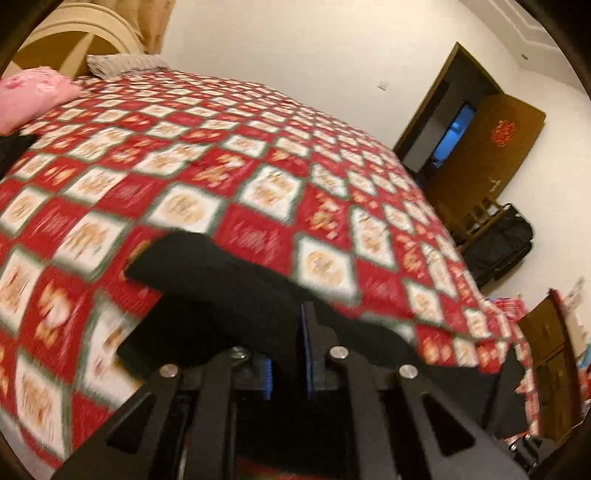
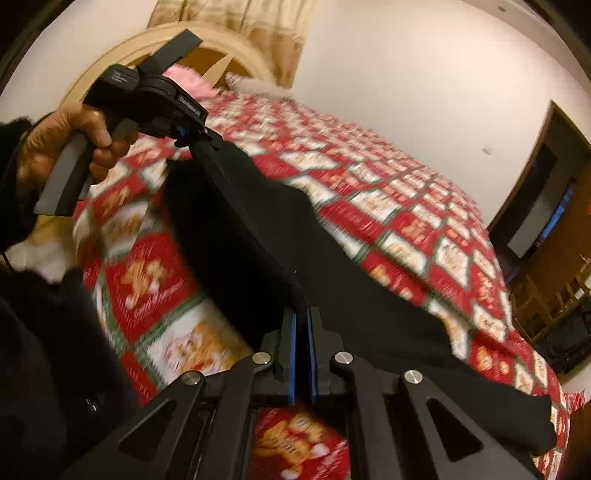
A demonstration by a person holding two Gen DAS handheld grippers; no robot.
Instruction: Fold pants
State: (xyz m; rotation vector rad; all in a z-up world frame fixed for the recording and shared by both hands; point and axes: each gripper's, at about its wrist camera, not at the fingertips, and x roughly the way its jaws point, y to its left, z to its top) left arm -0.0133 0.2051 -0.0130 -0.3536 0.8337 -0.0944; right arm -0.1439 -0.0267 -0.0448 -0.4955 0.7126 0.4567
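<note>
A bed (image 1: 258,155) under a red-and-white checked cover fills the room, with a cream arched headboard (image 2: 155,48) and a pink pillow (image 1: 33,96). White walls (image 1: 295,48) surround it. A brown door (image 1: 487,147) stands open; beige curtains (image 2: 273,33) hang behind the headboard.

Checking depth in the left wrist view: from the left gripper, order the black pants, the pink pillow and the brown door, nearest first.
1. Black pants: clamped in the left gripper, bottom centre.
2. Pink pillow: at the bed's far end, upper left.
3. Brown door: past the bed, against the right wall.
</note>
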